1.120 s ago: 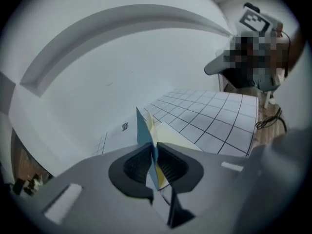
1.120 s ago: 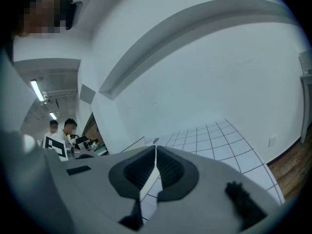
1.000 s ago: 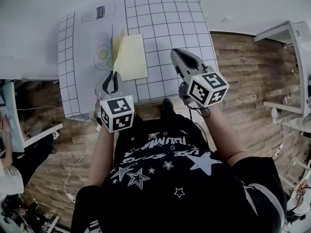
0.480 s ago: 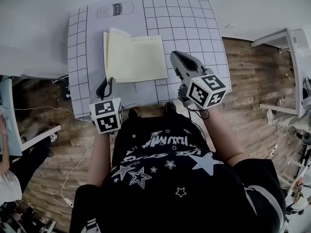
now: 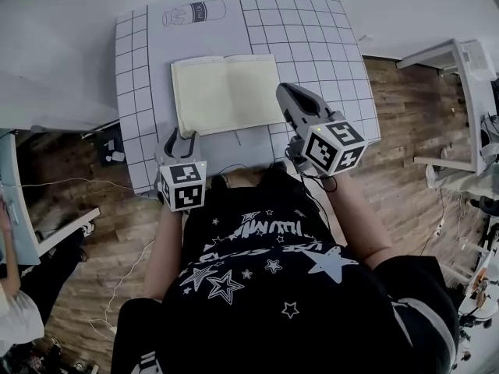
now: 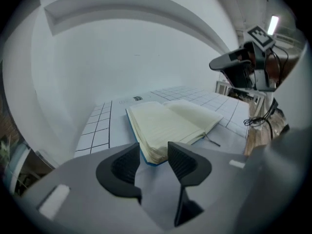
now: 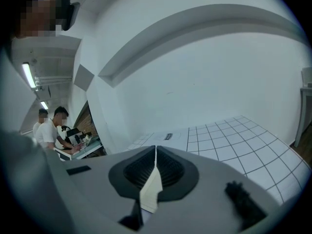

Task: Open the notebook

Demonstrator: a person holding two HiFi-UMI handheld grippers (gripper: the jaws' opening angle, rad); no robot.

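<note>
The notebook (image 5: 226,92) lies open and flat on the grid mat (image 5: 312,37), cream pages up. In the left gripper view the notebook (image 6: 170,123) shows a thick page stack over a blue cover, with a thin ribbon trailing at its near right. My left gripper (image 5: 182,137) sits at the notebook's near left corner. Its jaws have just been opening, and the left gripper (image 6: 153,152) now stands open, with the corner just beyond its tips and untouched. My right gripper (image 5: 285,93) hovers at the notebook's right edge. The right gripper (image 7: 155,152) is shut, with nothing in it.
A bottle outline (image 5: 193,12) is printed on the mat beyond the notebook. A white wall (image 6: 146,48) rises behind the table. Wood floor (image 5: 413,107) and a white desk (image 5: 460,61) lie to the right. People (image 7: 51,128) work at a bench far left.
The raised cover and pages have dropped flat, so the notebook now lies fully open. My left gripper has let go, opened and drawn back to the near corner. The right gripper shifted slightly.
</note>
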